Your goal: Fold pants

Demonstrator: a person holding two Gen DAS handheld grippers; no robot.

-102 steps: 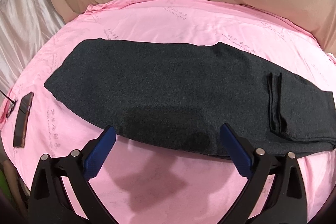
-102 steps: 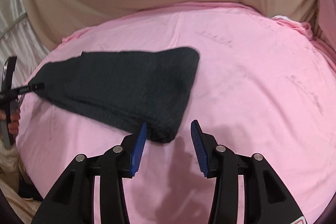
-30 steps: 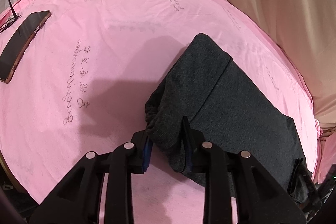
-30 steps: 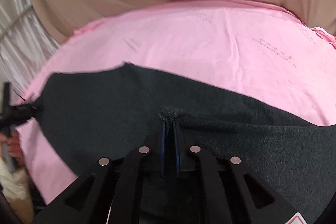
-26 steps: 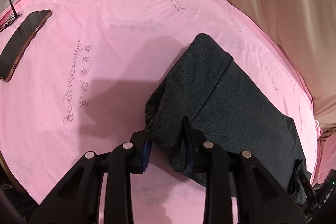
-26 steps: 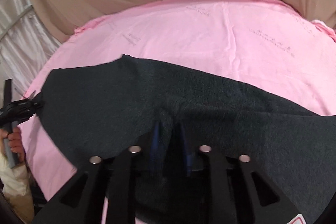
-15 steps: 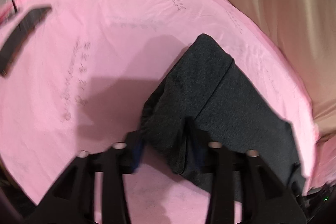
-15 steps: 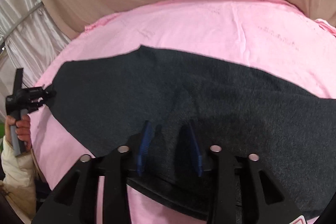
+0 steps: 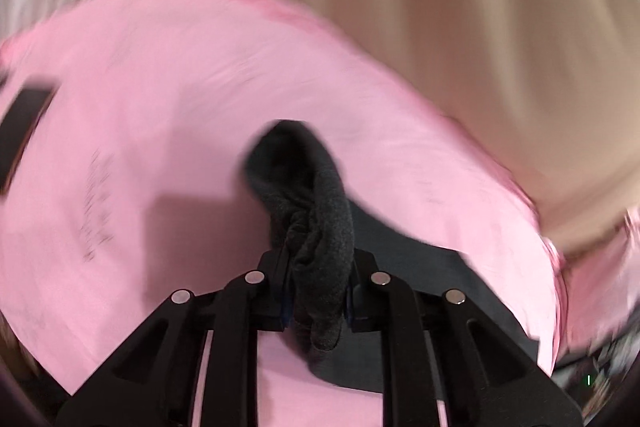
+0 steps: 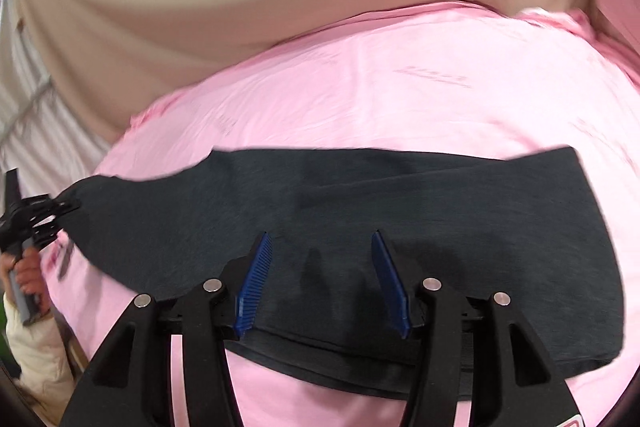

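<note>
dark grey pants (image 10: 400, 211) spread flat across pink sheet (image 10: 400, 87). left gripper (image 9: 316, 291) clenched on bunched end of pants (image 9: 320, 227), lifted off sheet (image 9: 160, 107). right gripper (image 10: 322, 283) released, blue pads (image 10: 254, 283) spread above near edge of pants. dark phone (image 9: 24, 115) far left of pants, blurred.

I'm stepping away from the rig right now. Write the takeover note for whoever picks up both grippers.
Left gripper: jaws shut on a bunched end of the dark pants, lifted off the pink sheet.
Right gripper: jaws open, holding nothing, above the middle of the pants.
The pants lie lengthwise across the sheet, already doubled along their length. A dark phone lies at the sheet's far left.
Left to do: carry the held end over to the other end, lay it down, smooth it.
</note>
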